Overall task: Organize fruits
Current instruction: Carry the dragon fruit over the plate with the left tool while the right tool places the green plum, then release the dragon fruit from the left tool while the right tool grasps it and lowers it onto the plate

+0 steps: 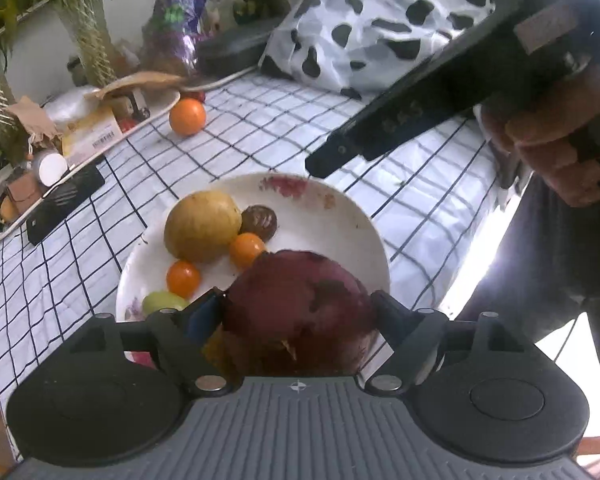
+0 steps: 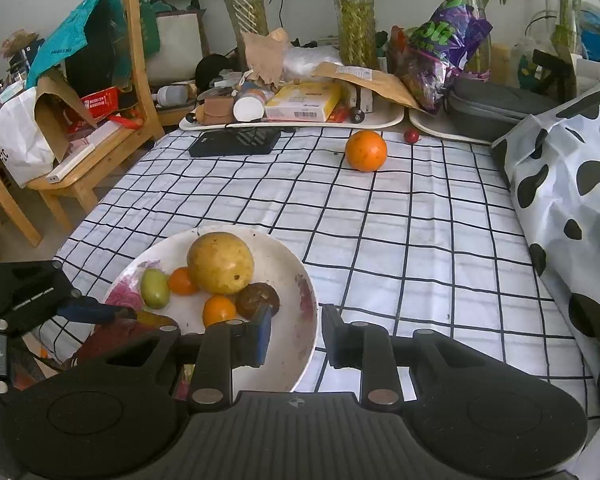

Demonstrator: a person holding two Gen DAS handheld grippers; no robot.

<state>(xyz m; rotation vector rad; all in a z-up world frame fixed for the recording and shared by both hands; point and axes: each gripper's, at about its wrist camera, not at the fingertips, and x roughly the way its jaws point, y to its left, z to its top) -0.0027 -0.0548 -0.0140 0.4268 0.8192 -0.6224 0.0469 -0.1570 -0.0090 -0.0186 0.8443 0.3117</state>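
Where plants point(image 2: 354, 12) line the wall, checked tablecloth point(image 2: 400, 232) spreads.

We count: plate point(image 2: 308, 320) 1 | small orange fruits point(image 2: 219, 311) on it 2 | yellow fruit point(image 2: 221, 263) 1 | green fruit point(image 2: 155, 288) 1 | large orange point(image 2: 366, 150) on bench 1 | grippers point(image 2: 294, 336) 2

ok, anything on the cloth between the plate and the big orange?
Nothing: in the right wrist view only bare checked tablecloth lies between the white plate and the big orange.
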